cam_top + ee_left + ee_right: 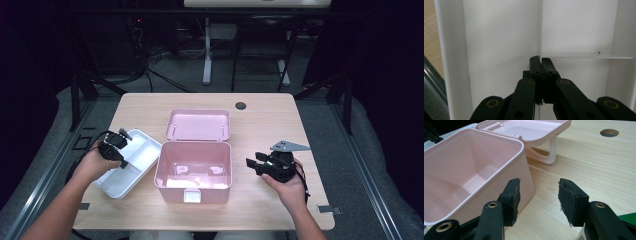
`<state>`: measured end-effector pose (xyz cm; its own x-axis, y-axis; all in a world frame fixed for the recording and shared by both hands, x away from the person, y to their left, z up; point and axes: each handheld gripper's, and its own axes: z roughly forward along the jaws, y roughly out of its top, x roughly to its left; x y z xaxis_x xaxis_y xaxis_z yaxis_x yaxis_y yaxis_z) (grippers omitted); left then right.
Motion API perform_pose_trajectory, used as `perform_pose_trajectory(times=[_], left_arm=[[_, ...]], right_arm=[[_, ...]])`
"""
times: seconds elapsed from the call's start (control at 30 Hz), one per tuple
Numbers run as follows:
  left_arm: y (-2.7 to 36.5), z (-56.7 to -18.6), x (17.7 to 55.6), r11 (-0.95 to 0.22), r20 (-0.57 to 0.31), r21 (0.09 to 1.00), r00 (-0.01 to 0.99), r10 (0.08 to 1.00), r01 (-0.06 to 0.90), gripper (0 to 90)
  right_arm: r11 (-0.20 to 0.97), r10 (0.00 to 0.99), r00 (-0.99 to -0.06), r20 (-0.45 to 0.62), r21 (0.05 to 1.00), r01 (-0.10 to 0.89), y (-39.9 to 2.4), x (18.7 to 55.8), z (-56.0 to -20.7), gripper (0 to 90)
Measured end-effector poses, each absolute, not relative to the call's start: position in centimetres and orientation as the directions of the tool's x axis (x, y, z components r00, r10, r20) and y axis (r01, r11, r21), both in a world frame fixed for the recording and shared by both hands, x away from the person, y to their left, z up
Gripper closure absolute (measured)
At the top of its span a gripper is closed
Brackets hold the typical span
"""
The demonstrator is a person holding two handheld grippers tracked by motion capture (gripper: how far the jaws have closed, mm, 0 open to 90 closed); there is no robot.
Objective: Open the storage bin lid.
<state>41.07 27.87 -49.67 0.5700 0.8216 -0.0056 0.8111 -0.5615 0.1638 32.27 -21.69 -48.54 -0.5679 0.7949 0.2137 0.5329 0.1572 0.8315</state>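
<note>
Wooden table (265,120), unlabelled pink box (194,172), plain white tray (131,165)

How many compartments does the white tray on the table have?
3 can be made out in the white tray: one long compartment on the left of the left gripper view, and two smaller ones right of the divider. The tongs may hide more.

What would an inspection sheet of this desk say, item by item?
Surface: wooden table, with a round hole.
Job's things: white divided tray; open pink box, lid back.
Clutter: nothing seen.
Grippers: left hand-held gripper shut on the tray's divider; right hand-held gripper open beside the box, empty.
Cables: one trails from the left hand-held gripper.
Surroundings: dark room, table legs behind.
</note>
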Motion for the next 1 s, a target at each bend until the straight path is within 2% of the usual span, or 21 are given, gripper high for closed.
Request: perform_pose_trajectory(times=[0.33,0.53,0.6,0.67,0.73,1.0], left_arm=[[28.1,-53.4,41.8,-0.538,-0.021,0.135,0.545,0.838,0.832,89.3],[28.3,-54.1,41.6,-0.536,-0.004,0.168,0.544,0.839,0.827,89.0],[28.4,-54.1,41.4,-0.54,-0.011,0.169,0.549,0.836,0.825,84.6],[28.4,-54.1,41.0,-0.541,-0.019,0.173,0.552,0.833,0.823,76.3],[28.6,-53.8,40.6,-0.532,-0.026,0.204,0.547,0.836,0.822,70.9],[29.6,-51.3,39.3,-0.531,0.003,0.252,0.548,0.837,0.809,55.9]], right_arm=[[0.181,0.759,-0.617,0.206,0.844,0.504,-21.4,32.3,-48.5,46.4],[0.192,0.757,-0.627,0.181,0.856,0.479,-21.5,32.5,-48.3,45.1],[0.206,0.762,-0.623,0.177,0.846,0.492,-21.6,32.7,-48.2,45.1],[0.24,0.769,-0.621,0.152,0.832,0.501,-21.7,32.7,-47.9,42.7],[0.278,0.777,-0.616,0.131,0.807,0.522,-21.8,32.8,-47.5,42.2],[0.503,0.768,-0.64,-0.02,0.636,0.585,-21.1,33.9,-45.7,35.6]])
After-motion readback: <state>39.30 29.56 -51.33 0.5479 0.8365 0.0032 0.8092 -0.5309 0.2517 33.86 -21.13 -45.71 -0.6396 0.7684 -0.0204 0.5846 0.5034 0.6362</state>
